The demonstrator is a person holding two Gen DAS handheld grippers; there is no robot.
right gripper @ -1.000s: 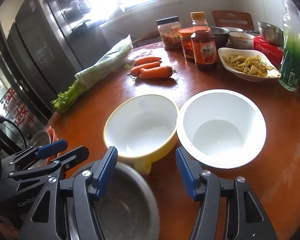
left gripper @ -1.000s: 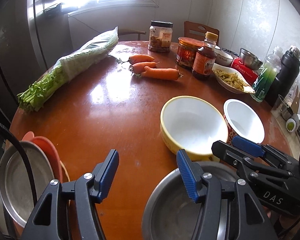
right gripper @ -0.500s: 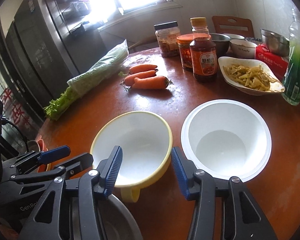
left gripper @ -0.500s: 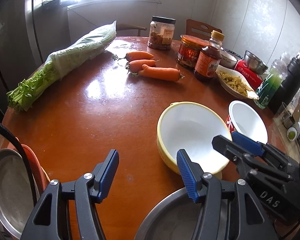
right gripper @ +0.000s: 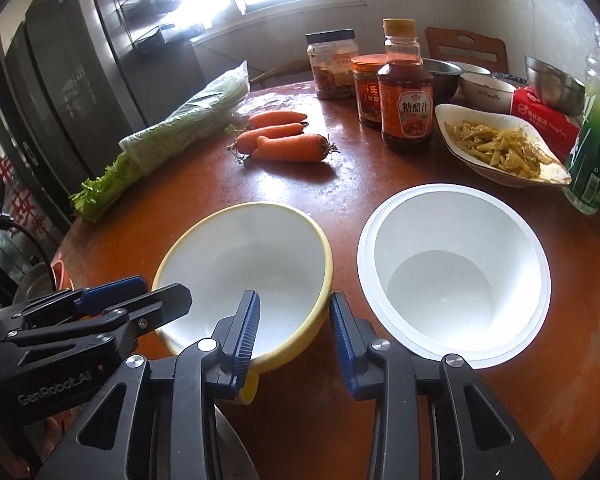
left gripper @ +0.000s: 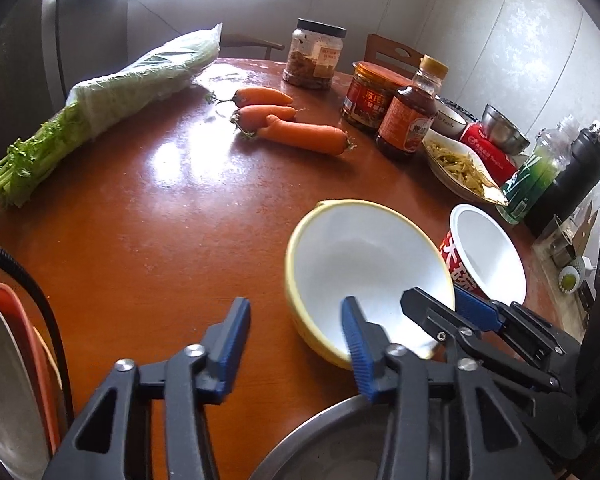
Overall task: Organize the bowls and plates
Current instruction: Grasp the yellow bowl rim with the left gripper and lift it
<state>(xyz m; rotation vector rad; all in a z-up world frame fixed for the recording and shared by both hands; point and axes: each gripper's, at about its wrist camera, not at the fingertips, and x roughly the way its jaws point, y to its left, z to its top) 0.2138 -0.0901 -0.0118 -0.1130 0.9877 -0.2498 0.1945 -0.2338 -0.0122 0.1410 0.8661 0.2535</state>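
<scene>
I judge this to be the reach for the first bowl. My right gripper (right gripper: 293,326) straddles the near rim of the round yellow bowl with the white inside (right gripper: 244,268): one blue pad sits inside the bowl, the other outside its wall, and a clear gap remains on each side, so the jaws stand apart and grip nothing yet. My left gripper (left gripper: 296,348) hangs wide open and empty just left of that same bowl, over bare table. The white paper bowl with red print on its side (right gripper: 454,280) stands just beside the yellow one, to its right, upright and empty.

The next move, as I see it, calls for closing the right pads squarely on the rim and lifting the bowl level, most likely to nest it with another dish (the thin, slick wall could slip or tip if I pinch it crooked). A shiny round steel basin (left gripper: 332,440) lies below my grippers at the table's near edge, and a steel plate stacked on orange plastic plates (left gripper: 4,392) sits off to the far left.

The round, glossy red-brown wooden table (left gripper: 140,240) also carries three carrots (left gripper: 284,120), a bagged bunch of celery (left gripper: 112,100), sauce jars and a brown sauce bottle (right gripper: 406,92), and a white dish of shredded vegetables (right gripper: 500,144). A bright window and a dark steel fridge (right gripper: 60,80) stand behind.
</scene>
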